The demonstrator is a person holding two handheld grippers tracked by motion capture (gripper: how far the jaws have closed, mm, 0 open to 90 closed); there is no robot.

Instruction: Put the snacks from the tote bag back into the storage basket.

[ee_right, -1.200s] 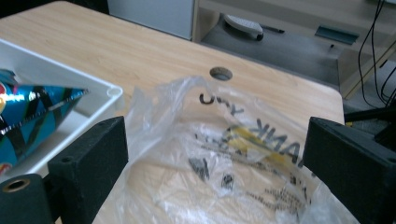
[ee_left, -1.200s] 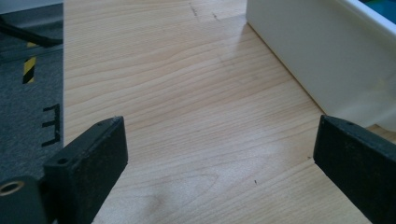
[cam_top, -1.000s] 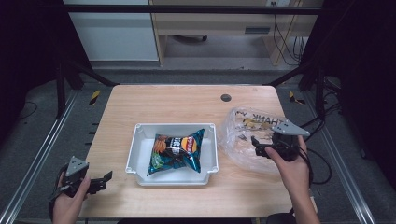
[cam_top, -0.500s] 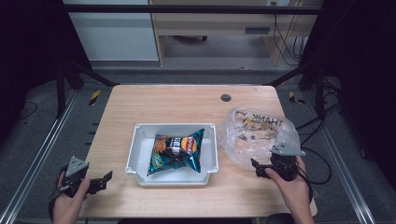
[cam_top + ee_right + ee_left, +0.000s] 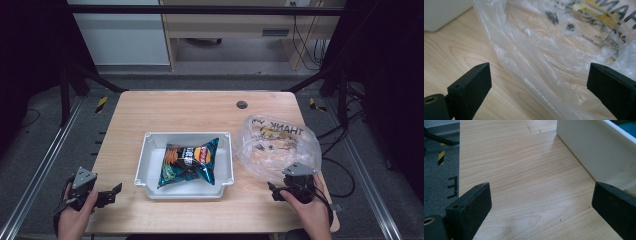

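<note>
A white tray [image 5: 141, 169] sits mid-table and holds a blue chip bag [image 5: 190, 160]. To its right lies a crumpled clear plastic bag [image 5: 275, 142] with dark print. My right gripper [image 5: 276, 192] rests near the front edge, just in front of that bag. In the right gripper view it [image 5: 539, 72] is open, with the plastic bag [image 5: 549, 50] spread ahead of its jaws. My left gripper [image 5: 111, 194] is at the front left corner. It [image 5: 540, 192] is open over bare wood, and the tray wall [image 5: 594, 150] stands ahead to its right.
A small dark round hole [image 5: 242, 105] marks the far part of the wooden table [image 5: 180, 115]. Metal frame rails run along both sides, and cables trail on the floor at the right. The tray corner [image 5: 444, 12] shows at the upper left of the right gripper view.
My right gripper has drawn back from on top of the plastic bag toward the table's near edge. The left gripper has stayed put.
</note>
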